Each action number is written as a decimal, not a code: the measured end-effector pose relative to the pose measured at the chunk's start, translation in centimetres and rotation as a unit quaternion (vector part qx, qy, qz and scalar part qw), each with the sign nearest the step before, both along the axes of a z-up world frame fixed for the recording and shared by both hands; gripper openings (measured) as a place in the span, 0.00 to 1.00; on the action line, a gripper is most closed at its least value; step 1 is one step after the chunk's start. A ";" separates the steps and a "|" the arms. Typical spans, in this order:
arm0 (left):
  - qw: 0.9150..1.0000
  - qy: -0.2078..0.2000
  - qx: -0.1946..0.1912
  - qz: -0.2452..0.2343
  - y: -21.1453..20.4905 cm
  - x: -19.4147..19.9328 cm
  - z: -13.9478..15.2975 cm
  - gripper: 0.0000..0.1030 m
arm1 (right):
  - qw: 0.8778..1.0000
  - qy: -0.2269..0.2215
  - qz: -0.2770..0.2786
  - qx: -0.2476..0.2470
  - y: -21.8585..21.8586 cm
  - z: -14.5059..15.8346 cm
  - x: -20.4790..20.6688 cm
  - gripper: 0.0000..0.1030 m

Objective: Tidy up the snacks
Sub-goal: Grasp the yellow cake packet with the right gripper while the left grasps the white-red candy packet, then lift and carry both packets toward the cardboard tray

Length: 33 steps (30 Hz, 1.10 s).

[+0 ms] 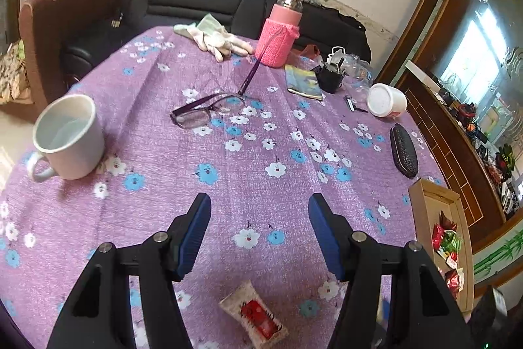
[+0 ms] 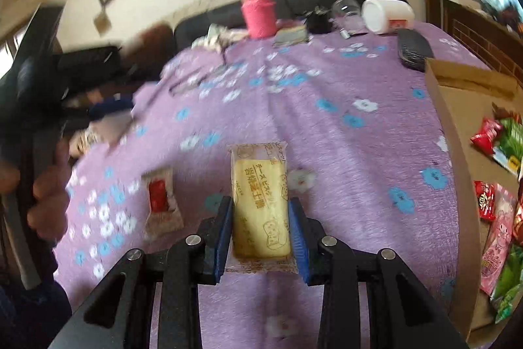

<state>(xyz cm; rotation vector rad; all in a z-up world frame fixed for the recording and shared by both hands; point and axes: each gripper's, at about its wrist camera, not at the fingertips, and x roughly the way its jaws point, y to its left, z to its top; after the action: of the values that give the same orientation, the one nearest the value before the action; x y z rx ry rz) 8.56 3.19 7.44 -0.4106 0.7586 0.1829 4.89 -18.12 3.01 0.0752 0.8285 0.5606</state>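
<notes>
My right gripper (image 2: 260, 205) is shut on a yellow biscuit packet (image 2: 260, 201) and holds it over the purple flowered tablecloth (image 2: 327, 126). A small white-and-red snack packet (image 2: 160, 200) lies on the cloth to its left; it also shows in the left wrist view (image 1: 253, 314), below and between the left fingers. My left gripper (image 1: 258, 201) is open and empty above the cloth. A cardboard box (image 2: 457, 133) with several wrapped snacks stands at the right; it also shows in the left wrist view (image 1: 425, 208).
A white mug (image 1: 70, 136) stands at the left. Purple glasses (image 1: 209, 110), white gloves (image 1: 215, 38), a pink-sleeved bottle (image 1: 279, 35), a white jar on its side (image 1: 385, 102) and a black case (image 1: 403, 151) lie further back. A dark sofa (image 1: 196, 2) stands behind the table.
</notes>
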 end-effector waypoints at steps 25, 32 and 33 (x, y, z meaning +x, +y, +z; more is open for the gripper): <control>0.990 0.102 0.091 -0.016 -6.7 -4.2 -6.7 0.19 | 0.995 -0.021 -0.040 0.086 -4.1 2.0 -0.2 0.35; 0.993 0.079 0.082 -0.028 -6.7 -4.1 -5.8 0.14 | 0.995 -0.030 -0.046 0.086 -4.3 2.2 -0.3 0.35; 0.993 0.078 0.081 -0.033 -6.9 -4.0 -5.7 0.13 | 0.995 -0.028 -0.047 0.087 -4.4 2.1 -0.3 0.35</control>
<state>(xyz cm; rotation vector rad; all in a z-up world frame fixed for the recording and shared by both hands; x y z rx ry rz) 4.58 -3.74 1.72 -0.2187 0.9018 0.2147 4.60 -22.48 5.16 0.2553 0.7159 0.5415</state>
